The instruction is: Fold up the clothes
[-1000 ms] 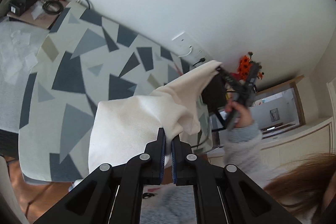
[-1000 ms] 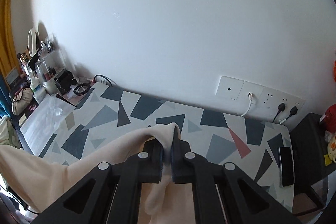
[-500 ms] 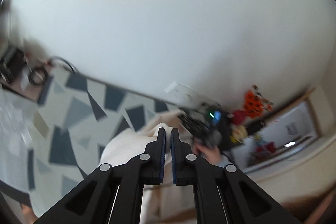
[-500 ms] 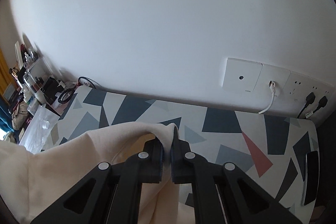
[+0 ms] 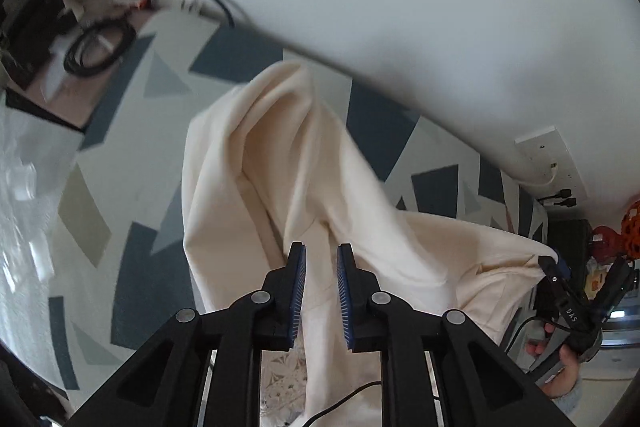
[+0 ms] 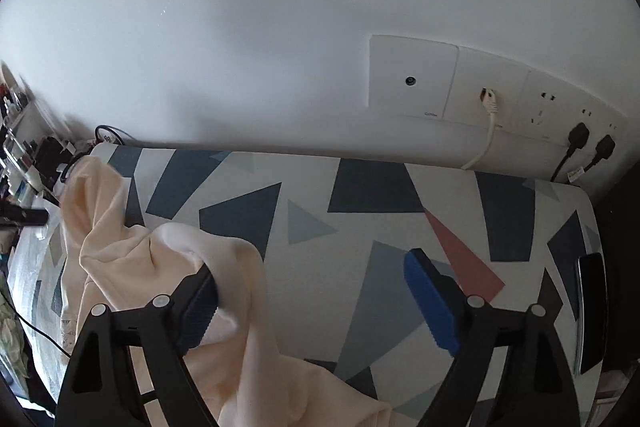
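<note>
A cream garment (image 5: 280, 179) lies crumpled across the patterned table (image 5: 132, 267), one end bunched near the wall. My left gripper (image 5: 321, 287) points down over it. Its jaws are opening, the blue pads (image 5: 298, 291) stand a little apart, and cloth shows through the gap without being pinched. My right gripper (image 6: 316, 303) is opening too and stands wide over the table (image 6: 320, 195). A fold of the garment (image 6: 168, 259) drapes over its left finger, and nothing lies between the pads. The left wrist view shows the right gripper (image 5: 588, 267) at the garment's right edge, held by a hand.
A black phone (image 6: 592, 307) lies at the table's right edge. Wall sockets (image 6: 492, 87) with plugged cables sit just behind the table. A coiled black cable (image 5: 98, 47) and a black box (image 5: 32, 19) are at the far left end, and orange ornaments (image 5: 628, 227) at the right.
Both grippers have come down toward the table and the garment now rests on it. Both were shut on the cloth; now the right stands wide and the left is slightly apart.
</note>
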Available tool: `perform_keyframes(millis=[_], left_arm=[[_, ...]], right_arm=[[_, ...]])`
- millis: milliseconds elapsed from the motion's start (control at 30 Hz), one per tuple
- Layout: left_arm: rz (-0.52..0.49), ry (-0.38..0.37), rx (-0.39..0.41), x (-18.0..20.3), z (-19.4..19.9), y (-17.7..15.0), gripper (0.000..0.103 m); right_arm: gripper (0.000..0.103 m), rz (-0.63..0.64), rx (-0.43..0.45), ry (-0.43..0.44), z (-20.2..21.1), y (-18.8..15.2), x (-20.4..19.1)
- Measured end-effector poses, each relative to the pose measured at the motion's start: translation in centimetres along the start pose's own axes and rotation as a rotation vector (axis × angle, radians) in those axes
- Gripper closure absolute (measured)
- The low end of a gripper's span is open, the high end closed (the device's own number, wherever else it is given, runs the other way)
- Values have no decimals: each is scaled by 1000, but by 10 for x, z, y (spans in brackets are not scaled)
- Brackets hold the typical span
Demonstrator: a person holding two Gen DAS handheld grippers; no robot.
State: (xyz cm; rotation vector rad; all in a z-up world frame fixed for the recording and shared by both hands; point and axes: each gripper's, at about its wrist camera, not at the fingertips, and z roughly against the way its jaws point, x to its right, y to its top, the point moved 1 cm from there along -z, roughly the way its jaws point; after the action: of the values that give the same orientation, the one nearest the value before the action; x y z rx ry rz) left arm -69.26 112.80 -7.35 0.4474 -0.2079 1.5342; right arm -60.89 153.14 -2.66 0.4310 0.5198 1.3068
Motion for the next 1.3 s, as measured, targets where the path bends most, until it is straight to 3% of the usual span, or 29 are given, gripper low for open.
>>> perform_keyframes(millis=[67, 167, 300, 400, 567, 733, 800, 867, 1067, 1233, 1267, 1300], left_arm=[[26, -62, -10, -11, 5, -9, 85], [-34, -118, 20, -17, 36, -30, 69], [-135, -182, 34, -20, 72, -76, 45], [-213, -224, -21, -19, 71, -124, 45], [-295, -151, -107, -28, 28, -202, 45], [-294, -124, -157, -29, -13, -239, 44], [-306, -113, -165, -26, -23, -247, 44], [-333, -78, -164, -22, -31, -251, 44], [-364, -48, -135, -7, -39, -249, 44], [-384, -28, -97, 4, -42, -246, 47], [-386, -25, -94, 4, -41, -246, 53], [-387, -28, -96, 5, -42, -246, 71]], right_arm=[[13, -12, 6, 36, 17, -11, 1], [9, 10, 19, 73, 48, -34, -3], [7, 18, 41, 54, 90, -72, -6], [7, -59, 22, 97, 115, -109, -4], [6, -119, -105, 53, 118, -207, -29], [6, -123, -242, -29, 99, -299, -62], [6, -69, -249, -89, 96, -319, -73], [6, -79, -240, -115, 94, -332, -72], [4, -306, -138, -69, 94, -339, -34], [4, -221, -150, -23, 88, -329, -56], [4, -187, -164, -21, 87, -327, -64], [5, -155, -181, -51, 85, -328, -71]])
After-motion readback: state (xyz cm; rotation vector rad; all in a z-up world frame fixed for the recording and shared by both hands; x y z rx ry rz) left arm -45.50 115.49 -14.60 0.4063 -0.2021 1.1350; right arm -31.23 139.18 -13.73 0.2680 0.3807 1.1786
